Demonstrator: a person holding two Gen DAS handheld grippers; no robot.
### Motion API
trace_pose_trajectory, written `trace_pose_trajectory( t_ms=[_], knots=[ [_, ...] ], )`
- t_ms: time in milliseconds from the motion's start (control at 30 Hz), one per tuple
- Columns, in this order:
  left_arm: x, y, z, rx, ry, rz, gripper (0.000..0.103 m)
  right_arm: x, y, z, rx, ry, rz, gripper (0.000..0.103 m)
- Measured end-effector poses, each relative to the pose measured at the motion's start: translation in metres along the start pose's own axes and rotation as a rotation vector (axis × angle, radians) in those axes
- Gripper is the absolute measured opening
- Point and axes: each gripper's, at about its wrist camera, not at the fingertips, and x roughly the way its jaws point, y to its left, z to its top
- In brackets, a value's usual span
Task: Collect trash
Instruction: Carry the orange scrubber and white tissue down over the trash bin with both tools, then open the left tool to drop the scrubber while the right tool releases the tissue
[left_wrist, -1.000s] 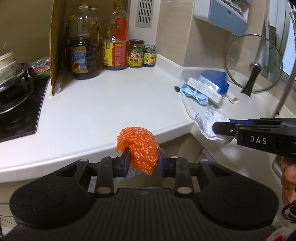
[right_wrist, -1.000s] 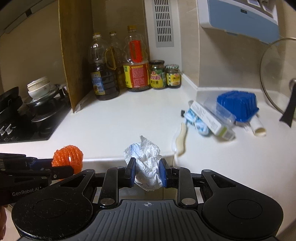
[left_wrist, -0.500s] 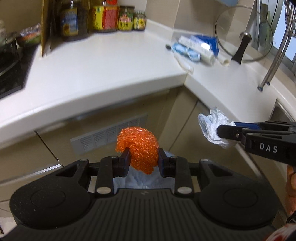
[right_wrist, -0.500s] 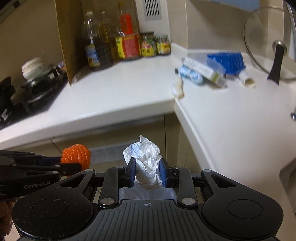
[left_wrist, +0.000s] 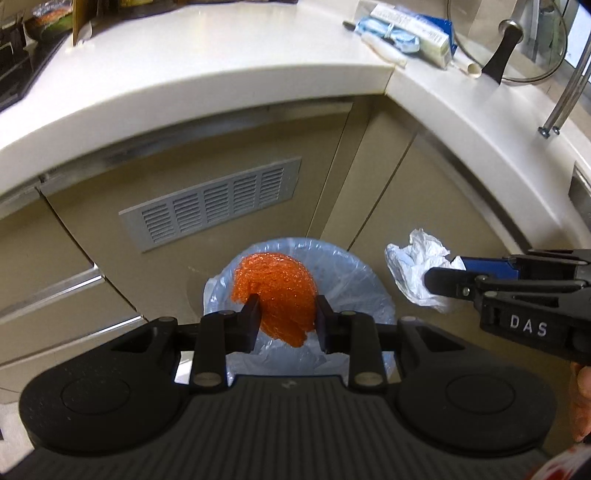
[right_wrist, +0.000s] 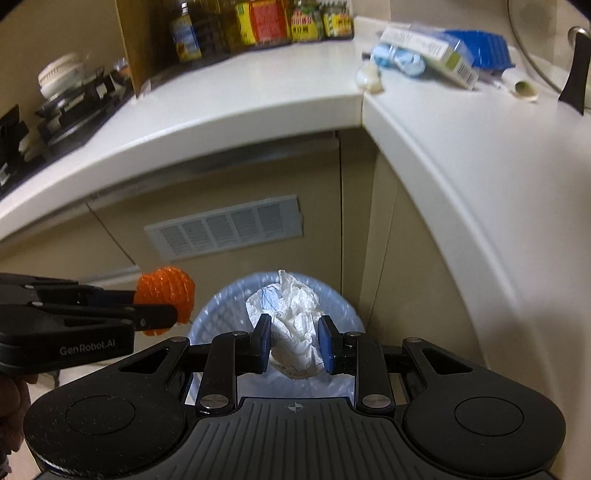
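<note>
Between the pads of the left hand-held gripper (left_wrist: 286, 321), an orange mesh ball (left_wrist: 275, 295) is clamped, its longer side running up and down and its lower tip hanging below the pads. It hangs above a bin (left_wrist: 373, 295) lined with a pale blue bag, standing on the floor in front of the cabinet corner. Beside it, the right hand-held gripper (right_wrist: 293, 345) is clamped on a crumpled white wrapper (right_wrist: 293, 325), which stands taller than it is wide. Above, the white surface (left_wrist: 207, 77) carries a box (left_wrist: 410, 31) and a glass lid (left_wrist: 517, 44).
</note>
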Motion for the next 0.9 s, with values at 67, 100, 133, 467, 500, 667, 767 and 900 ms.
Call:
trace_pose_trajectory(
  t_ms=[67,100,133,467,500,667,767,900],
  knots=[
    [0.005,0.002,-0.003,0.0,0.008,0.001,0.027,0.005,-0.001,-0.004,0.001,0.012,0.005,0.027],
    [0.007,0.002,-0.005,0.002,0.011,0.006,0.027,0.007,-0.001,-0.005,0.001,0.017,0.007,0.027],
    [0.009,0.002,-0.007,0.004,0.016,0.007,0.027,0.01,-0.001,-0.007,0.001,0.021,0.01,0.027],
    [0.042,0.01,-0.025,-0.008,0.074,0.013,0.028,0.051,-0.002,-0.028,-0.016,0.071,0.009,0.027],
    [0.045,0.011,-0.026,-0.005,0.08,0.013,0.028,0.055,-0.003,-0.03,-0.013,0.076,0.009,0.027],
    [0.06,0.015,-0.031,0.0,0.098,0.009,0.028,0.072,-0.004,-0.034,0.002,0.094,0.008,0.027],
    [0.065,0.017,-0.033,-0.005,0.099,0.009,0.028,0.077,-0.003,-0.034,0.004,0.101,0.006,0.027],
    [0.07,0.019,-0.032,-0.012,0.102,0.0,0.029,0.08,-0.003,-0.032,0.006,0.107,-0.001,0.027]
  ],
)
